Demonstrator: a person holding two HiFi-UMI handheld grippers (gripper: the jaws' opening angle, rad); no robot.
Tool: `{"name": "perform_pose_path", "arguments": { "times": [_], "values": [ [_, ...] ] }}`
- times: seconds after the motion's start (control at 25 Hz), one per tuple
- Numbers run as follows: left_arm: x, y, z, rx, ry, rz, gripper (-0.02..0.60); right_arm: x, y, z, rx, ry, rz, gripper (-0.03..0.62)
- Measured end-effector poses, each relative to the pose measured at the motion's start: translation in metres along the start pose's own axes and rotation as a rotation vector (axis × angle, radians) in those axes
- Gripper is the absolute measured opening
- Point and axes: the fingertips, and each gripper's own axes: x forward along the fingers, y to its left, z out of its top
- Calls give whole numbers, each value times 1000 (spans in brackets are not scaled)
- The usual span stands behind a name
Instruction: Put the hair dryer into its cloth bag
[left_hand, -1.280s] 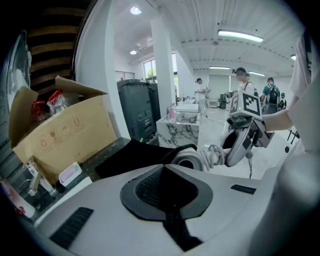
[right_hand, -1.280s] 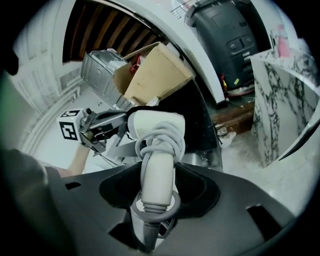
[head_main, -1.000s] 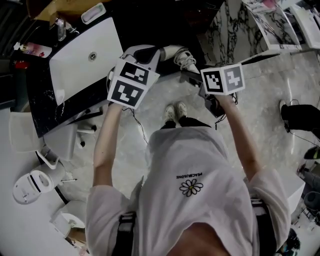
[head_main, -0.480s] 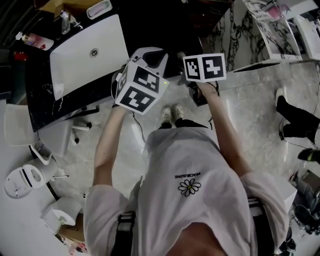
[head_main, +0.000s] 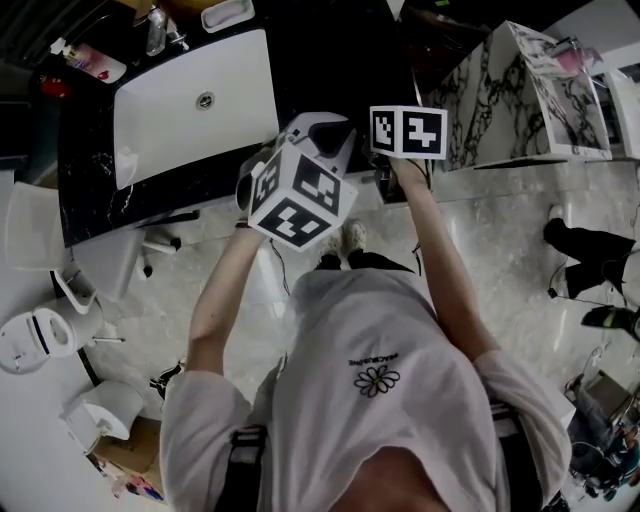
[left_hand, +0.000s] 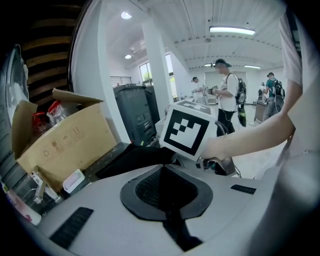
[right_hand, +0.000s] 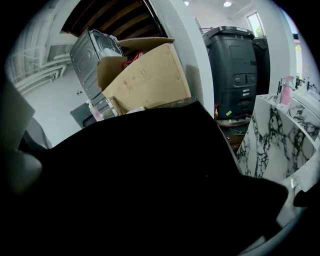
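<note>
A white-grey hair dryer (head_main: 322, 135) sticks out past my left gripper (head_main: 312, 160), which is shut on it. In the left gripper view the hair dryer (left_hand: 165, 200) fills the bottom, its dark intake grille facing the camera; the jaws themselves are hidden under it. The black cloth bag (left_hand: 132, 157) lies just beyond the dryer, at my right gripper (left_hand: 187, 131). In the right gripper view the black cloth bag (right_hand: 150, 175) covers nearly everything, jaws included. From the head view, my right gripper (head_main: 405, 150) is close to the right of the dryer, over the counter's front edge.
A white sink (head_main: 190, 105) is set in the black counter (head_main: 90, 190) to the left. A cardboard box (right_hand: 145, 80) and a dark bin (right_hand: 237, 70) stand behind. A marble-patterned cabinet (head_main: 520, 100) is to the right. People (left_hand: 227, 95) stand far back.
My right gripper has moved left, closing the gap to the left gripper and the hair dryer. The left gripper still holds the dryer in about the same place.
</note>
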Motion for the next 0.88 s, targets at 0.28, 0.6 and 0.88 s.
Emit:
{"name": "perform_pose_path", "arguments": {
  "times": [0.28,0.6,0.88],
  "values": [
    [-2,8,-4,-21,8,4,18,20,-6,18,-4,-27,-33,195],
    [-4,18,-7,-53,9,9,18,38,-8,37,-3,-38,-40,198],
    [-4,24,-9,-67,10,15,18,45,-5,38,-7,-7,-22,201]
  ]
}}
